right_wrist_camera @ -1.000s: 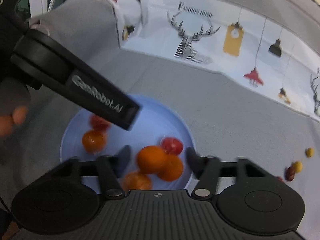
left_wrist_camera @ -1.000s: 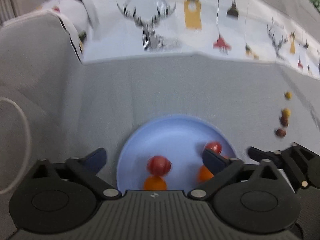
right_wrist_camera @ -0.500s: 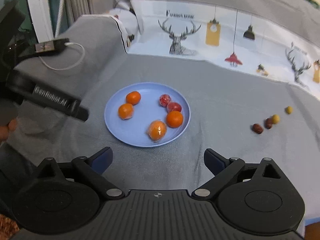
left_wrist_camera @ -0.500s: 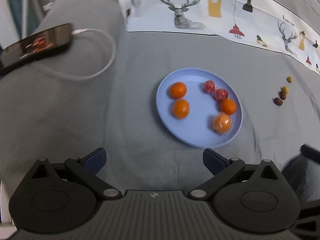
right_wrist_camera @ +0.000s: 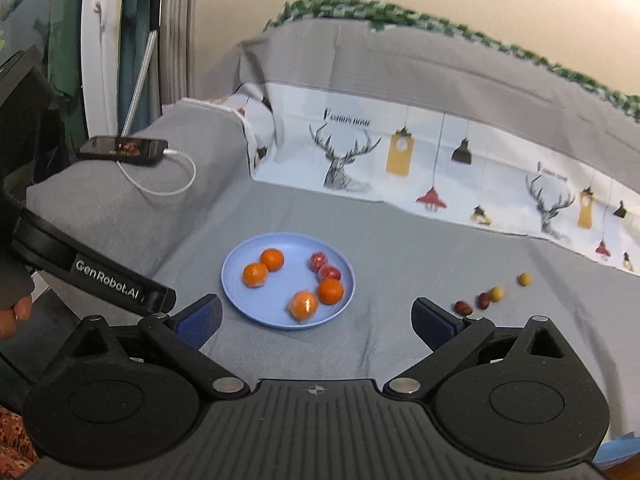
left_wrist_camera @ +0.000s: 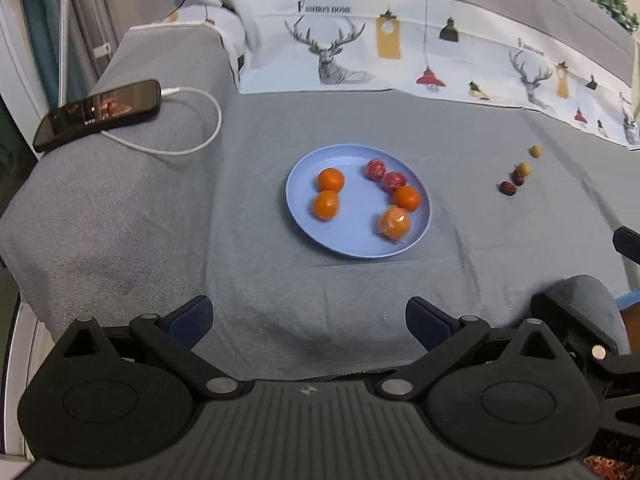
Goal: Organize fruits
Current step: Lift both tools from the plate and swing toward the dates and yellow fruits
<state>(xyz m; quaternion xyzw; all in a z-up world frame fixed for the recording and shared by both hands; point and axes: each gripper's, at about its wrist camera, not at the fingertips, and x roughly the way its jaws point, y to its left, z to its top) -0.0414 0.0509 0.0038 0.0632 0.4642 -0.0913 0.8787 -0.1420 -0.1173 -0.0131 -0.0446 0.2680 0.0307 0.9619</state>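
Four oranges and two red fruits are seen on the round blue plate (right_wrist_camera: 240,300), while four small dark and yellow fruits (right_wrist_camera: 486,299), right of the plate, are judged nearer the wide-open, empty right gripper (right_wrist_camera: 316,316) than the equally wide-open left gripper (left_wrist_camera: 308,320).

Home living room, grey-covered sofa (right_wrist_camera: 400,240), deer-print throw (right_wrist_camera: 400,164), charging phone (left_wrist_camera: 96,114) on armrest, curtain (right_wrist_camera: 132,32)
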